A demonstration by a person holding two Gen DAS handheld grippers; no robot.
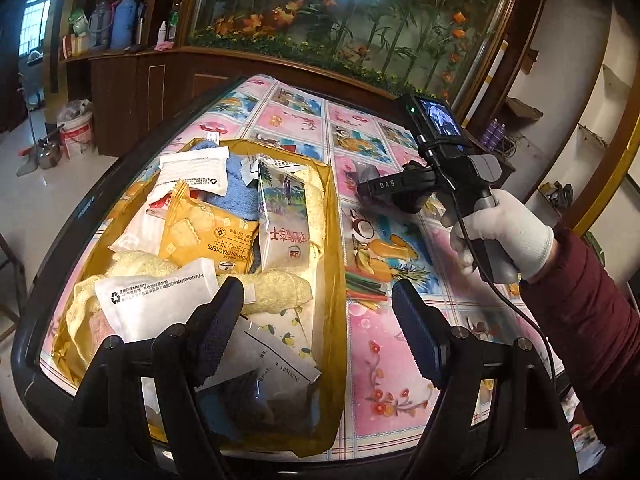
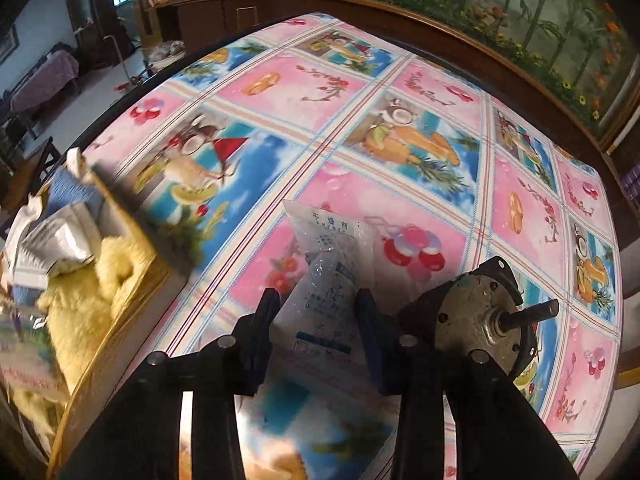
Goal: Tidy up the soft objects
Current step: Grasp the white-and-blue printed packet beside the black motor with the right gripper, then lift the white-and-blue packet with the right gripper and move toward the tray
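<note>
The right gripper [image 2: 316,320] is clamped on a translucent white sachet [image 2: 328,280] with blue print, its far end lying on the fruit-patterned tablecloth [image 2: 400,80]. A metal motor [image 2: 480,320] sits just beside it. To the left, the yellow box [image 1: 334,240] holds towels and packets. The left gripper [image 1: 318,312] hovers over the box's near end, jaws wide apart, gripping nothing.

home: fish tank [image 1: 340,12], tablecloth [image 2: 360,128]
</note>
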